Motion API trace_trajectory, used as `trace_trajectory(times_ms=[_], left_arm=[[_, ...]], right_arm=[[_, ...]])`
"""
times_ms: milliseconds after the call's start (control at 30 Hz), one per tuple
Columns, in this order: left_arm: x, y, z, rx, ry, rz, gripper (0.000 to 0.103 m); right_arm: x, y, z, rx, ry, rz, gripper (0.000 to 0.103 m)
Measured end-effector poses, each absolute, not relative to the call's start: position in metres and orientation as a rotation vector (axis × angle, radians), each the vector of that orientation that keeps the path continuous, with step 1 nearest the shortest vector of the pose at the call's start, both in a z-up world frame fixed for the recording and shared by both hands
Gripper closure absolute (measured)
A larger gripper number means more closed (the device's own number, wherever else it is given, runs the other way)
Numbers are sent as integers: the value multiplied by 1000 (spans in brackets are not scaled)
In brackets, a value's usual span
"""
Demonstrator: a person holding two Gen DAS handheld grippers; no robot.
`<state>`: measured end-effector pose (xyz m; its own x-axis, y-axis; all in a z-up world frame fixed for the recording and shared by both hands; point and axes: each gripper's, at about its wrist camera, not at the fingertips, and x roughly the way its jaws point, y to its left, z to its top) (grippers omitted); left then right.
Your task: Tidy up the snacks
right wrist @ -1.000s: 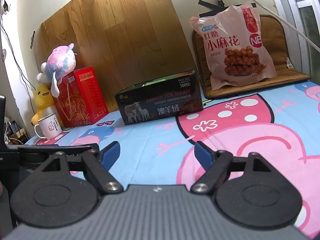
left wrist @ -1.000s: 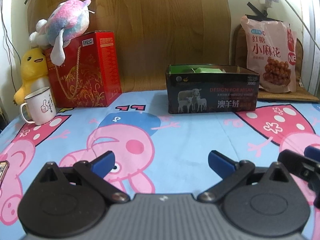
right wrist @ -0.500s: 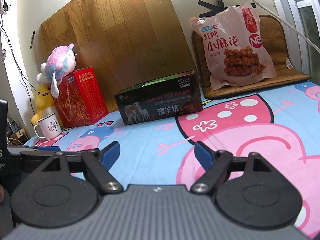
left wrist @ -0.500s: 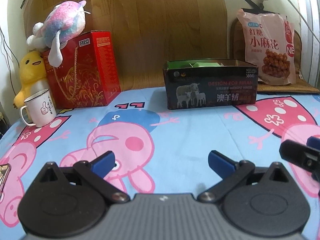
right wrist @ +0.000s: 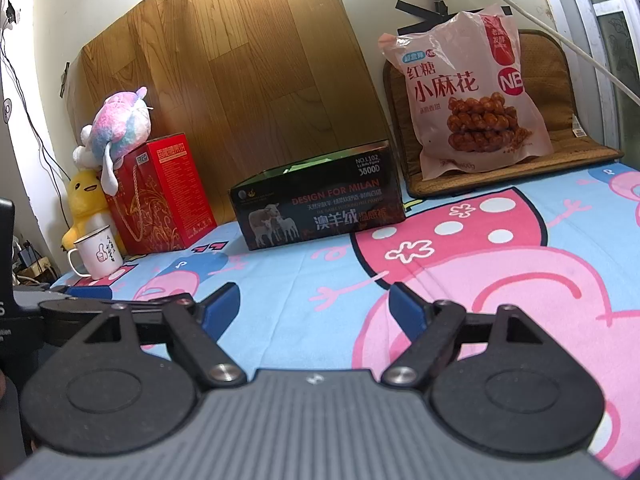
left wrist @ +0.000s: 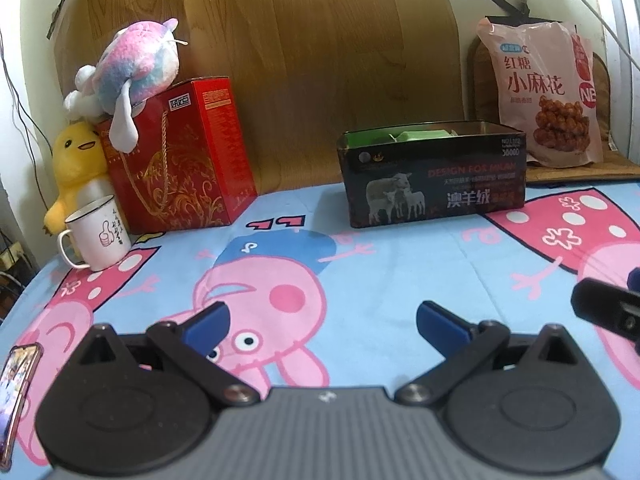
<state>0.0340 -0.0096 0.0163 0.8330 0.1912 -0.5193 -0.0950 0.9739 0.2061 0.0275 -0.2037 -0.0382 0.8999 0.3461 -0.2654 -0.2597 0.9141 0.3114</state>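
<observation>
A dark open box with sheep printed on it [left wrist: 434, 178] stands at the back of the cartoon-print tablecloth [left wrist: 380, 280], with green packets [left wrist: 424, 135] inside; it also shows in the right wrist view [right wrist: 320, 208]. A pink bag of twisted snacks [left wrist: 546, 96] leans on the wall to its right, also in the right wrist view [right wrist: 472, 92]. My left gripper [left wrist: 322, 322] is open and empty, low over the cloth well short of the box. My right gripper [right wrist: 316, 306] is open and empty beside it; part of it shows at the left view's right edge [left wrist: 604, 312].
A red gift box [left wrist: 180, 156] with a pastel plush [left wrist: 132, 68] on top, a yellow duck plush [left wrist: 76, 160] and a white mug [left wrist: 98, 238] stand at the back left. A phone [left wrist: 16, 392] lies at the left edge. A brown mat [right wrist: 560, 140] lies under the snack bag.
My left gripper has drawn back a little from the box, which looks smaller now. The right gripper has held still. Both stay open.
</observation>
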Motion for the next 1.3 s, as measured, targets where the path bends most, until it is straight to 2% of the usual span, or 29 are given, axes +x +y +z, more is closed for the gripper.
trace_trajectory(times_ms=[1300], left_arm=[[37,-17,11,209,612,131,0]], right_arm=[[27,-205,-38,282,320,316,20]])
